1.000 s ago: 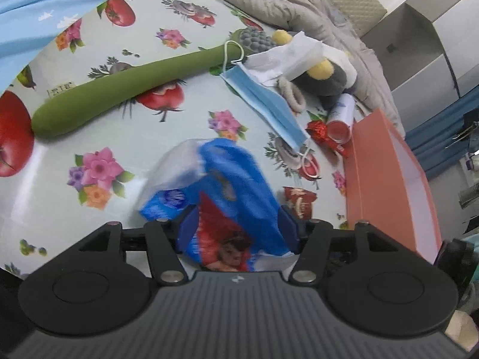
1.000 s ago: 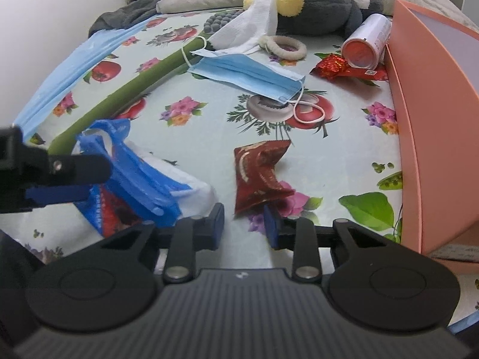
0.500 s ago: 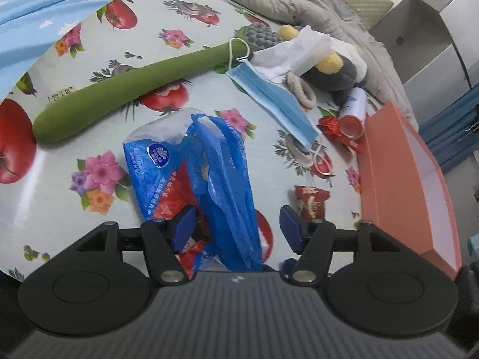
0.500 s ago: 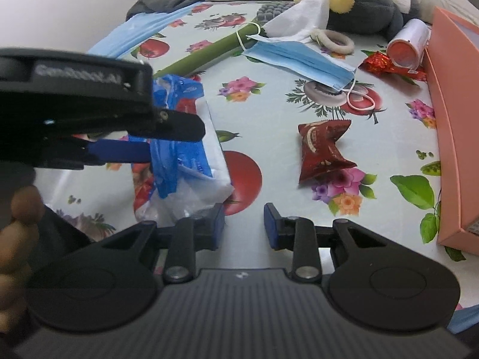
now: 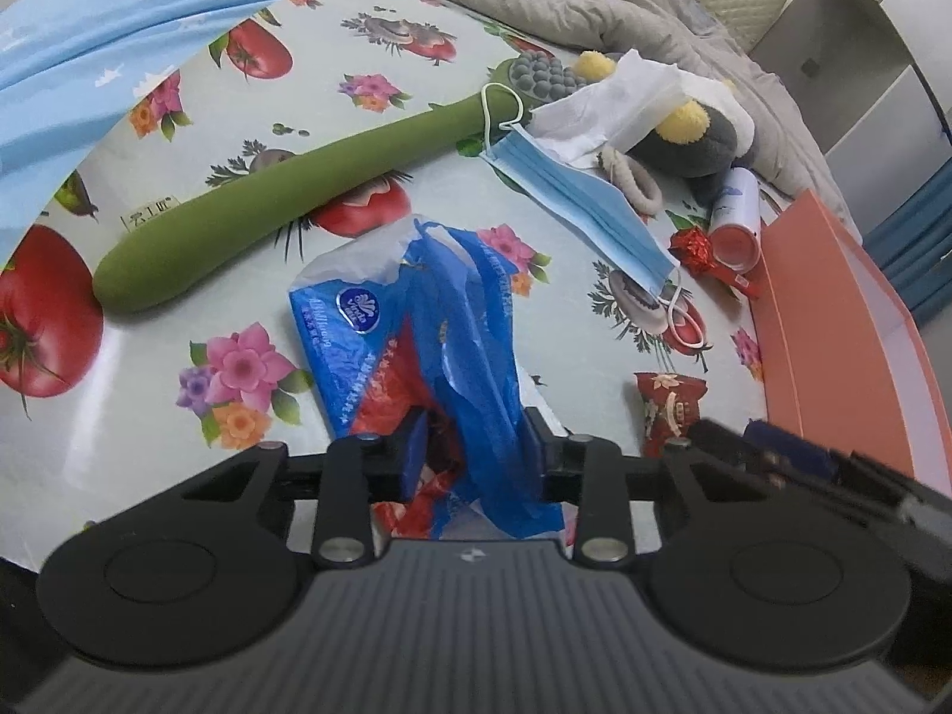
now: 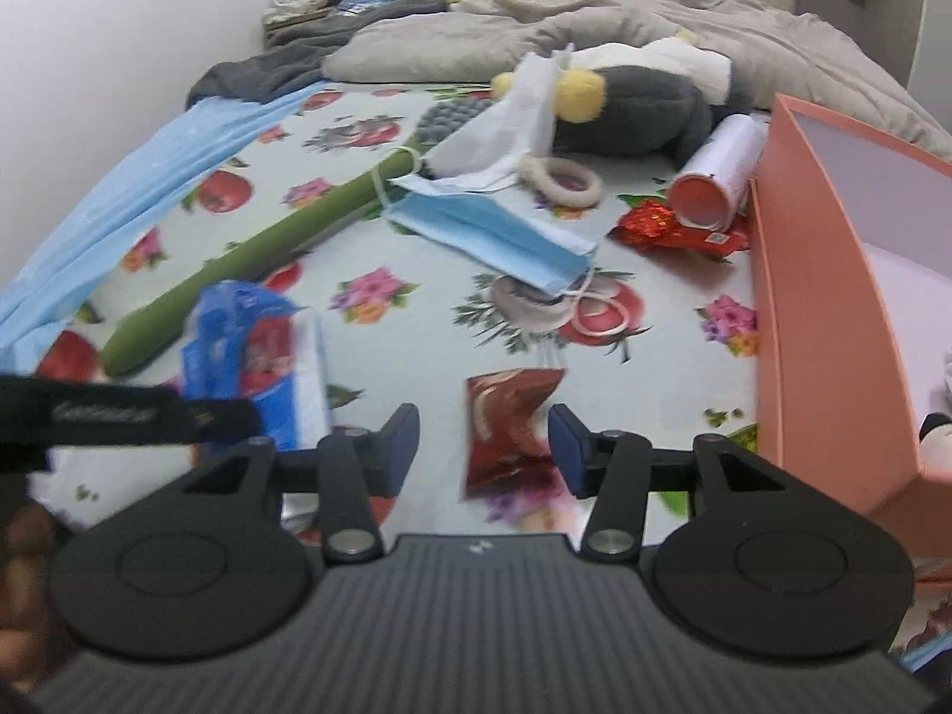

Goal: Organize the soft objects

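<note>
Since the earlier frame, the blue tissue pack (image 5: 381, 345) has settled onto the flowered bed cover (image 5: 178, 446), its loose wrapper between the closing left gripper (image 5: 473, 446) fingers, pads pressing it. Right gripper (image 6: 483, 443), spread and opening, frames the red snack packet (image 6: 506, 428) without contact. Orange box (image 6: 833, 357) at right: a plush toy partly visible inside.

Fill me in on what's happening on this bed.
A person is sorting soft clutter with a gripper in each hand. The left gripper is closing on a blue and red tissue pack lying on the flowered cloth. The right gripper is opening, with a red snack packet lying below its gap, not gripped. The orange box stands to the right.
</note>
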Demonstrator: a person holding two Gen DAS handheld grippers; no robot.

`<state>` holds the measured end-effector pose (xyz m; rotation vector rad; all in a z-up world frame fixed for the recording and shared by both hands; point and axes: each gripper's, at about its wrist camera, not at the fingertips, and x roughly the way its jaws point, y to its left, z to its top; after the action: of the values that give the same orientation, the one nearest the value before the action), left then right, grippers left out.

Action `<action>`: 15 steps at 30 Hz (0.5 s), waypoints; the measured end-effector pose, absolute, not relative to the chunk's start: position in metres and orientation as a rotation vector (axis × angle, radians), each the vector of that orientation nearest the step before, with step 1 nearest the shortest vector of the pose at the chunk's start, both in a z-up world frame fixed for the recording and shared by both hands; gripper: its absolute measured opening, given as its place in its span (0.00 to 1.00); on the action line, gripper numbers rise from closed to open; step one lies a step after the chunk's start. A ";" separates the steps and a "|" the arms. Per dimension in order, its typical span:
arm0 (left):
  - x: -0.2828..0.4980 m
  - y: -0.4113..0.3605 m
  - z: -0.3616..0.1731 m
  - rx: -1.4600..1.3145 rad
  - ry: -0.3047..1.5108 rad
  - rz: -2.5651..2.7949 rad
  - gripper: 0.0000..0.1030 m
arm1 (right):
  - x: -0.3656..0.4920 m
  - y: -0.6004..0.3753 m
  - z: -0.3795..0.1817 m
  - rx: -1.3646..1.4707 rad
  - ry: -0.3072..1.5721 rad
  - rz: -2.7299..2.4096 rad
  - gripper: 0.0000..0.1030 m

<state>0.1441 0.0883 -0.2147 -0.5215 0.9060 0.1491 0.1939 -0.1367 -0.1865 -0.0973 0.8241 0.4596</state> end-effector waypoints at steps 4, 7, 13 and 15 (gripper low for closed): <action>0.144 0.089 -0.215 -0.521 0.896 0.147 0.33 | 0.201 -0.133 -0.191 -0.121 0.818 0.466 0.49; 0.145 0.089 -0.215 -0.516 0.893 0.146 0.30 | 0.204 -0.128 -0.197 -0.136 0.821 0.449 0.49; 0.145 0.087 -0.212 -0.502 0.893 0.134 0.21 | 0.210 -0.127 -0.208 -0.132 0.854 0.437 0.48; 0.146 0.087 -0.211 -0.500 0.893 0.133 0.19 | 0.210 -0.128 -0.210 -0.125 0.863 0.442 0.45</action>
<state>0.1459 0.0869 -0.2113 -0.4997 0.8934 0.1326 0.2096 -0.1281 -0.2098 -0.1249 0.8631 0.4418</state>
